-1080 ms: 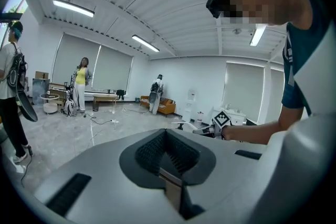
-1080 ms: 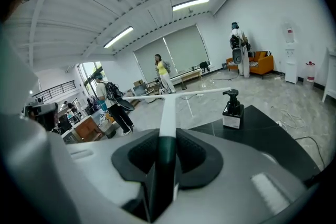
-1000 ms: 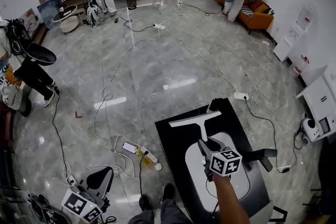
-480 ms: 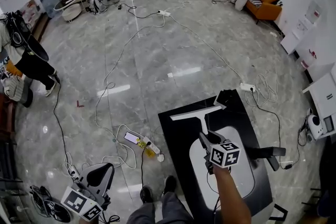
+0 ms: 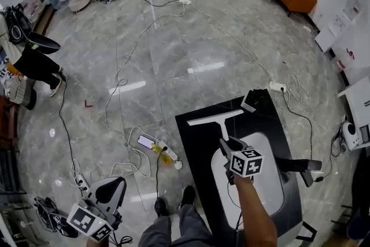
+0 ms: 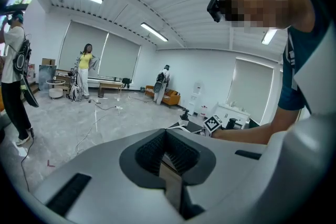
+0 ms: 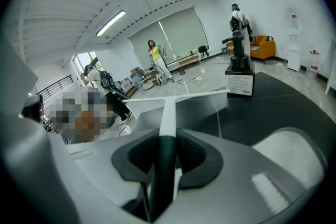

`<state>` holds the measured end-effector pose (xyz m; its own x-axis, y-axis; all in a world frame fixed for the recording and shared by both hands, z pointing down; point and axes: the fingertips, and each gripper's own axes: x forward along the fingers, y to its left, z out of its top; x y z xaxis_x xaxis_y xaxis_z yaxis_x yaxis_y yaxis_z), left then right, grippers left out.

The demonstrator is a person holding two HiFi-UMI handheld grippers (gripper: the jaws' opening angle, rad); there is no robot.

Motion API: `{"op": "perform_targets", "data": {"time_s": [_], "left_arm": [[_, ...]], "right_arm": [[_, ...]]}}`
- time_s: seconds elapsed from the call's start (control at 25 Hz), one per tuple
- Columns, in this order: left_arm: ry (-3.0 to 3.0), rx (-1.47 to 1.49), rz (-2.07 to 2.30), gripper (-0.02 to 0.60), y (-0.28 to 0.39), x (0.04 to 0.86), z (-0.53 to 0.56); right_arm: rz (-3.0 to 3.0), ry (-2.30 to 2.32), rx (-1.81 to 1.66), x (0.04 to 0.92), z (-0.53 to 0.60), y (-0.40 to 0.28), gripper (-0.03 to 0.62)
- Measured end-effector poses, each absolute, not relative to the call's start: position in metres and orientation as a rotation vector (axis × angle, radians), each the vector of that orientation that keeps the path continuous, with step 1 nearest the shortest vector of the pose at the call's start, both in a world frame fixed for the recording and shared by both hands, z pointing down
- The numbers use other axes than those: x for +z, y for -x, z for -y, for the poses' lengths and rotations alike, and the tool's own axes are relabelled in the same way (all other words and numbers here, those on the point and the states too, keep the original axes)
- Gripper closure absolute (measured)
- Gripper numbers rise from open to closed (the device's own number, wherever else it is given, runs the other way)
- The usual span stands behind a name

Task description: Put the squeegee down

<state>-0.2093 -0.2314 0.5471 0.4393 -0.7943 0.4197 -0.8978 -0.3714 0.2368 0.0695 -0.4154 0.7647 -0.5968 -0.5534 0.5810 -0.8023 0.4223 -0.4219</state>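
We had not yet put the squeegee [image 5: 215, 120] down: the right gripper [image 5: 226, 149] was clenched on its dark handle, with the white blade reaching out ahead of the jaws above the black table [image 5: 193, 153]. The left gripper [image 6: 169, 161] hung well off to the side, its jaws slightly apart and empty. We could not tell whether the blade touched the table, and the handle's end was buried between the right jaws.
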Motion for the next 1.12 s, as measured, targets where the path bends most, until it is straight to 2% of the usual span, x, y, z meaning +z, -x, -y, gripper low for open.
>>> {"op": "perform_targets", "data": {"time_s": [0.8,1.12], "left_arm": [[-2.203,0.329,1.387,0.575,0.202,0.599,0.249],[-2.202,0.331,1.387,0.575,0.206,0.596,0.247]], "right_arm": [[2.297,-1.178,0.902,0.813,0.438,-0.063,0.493],[2.261,-1.165,0.816,0.817,0.436,-0.060,0.490]]}}
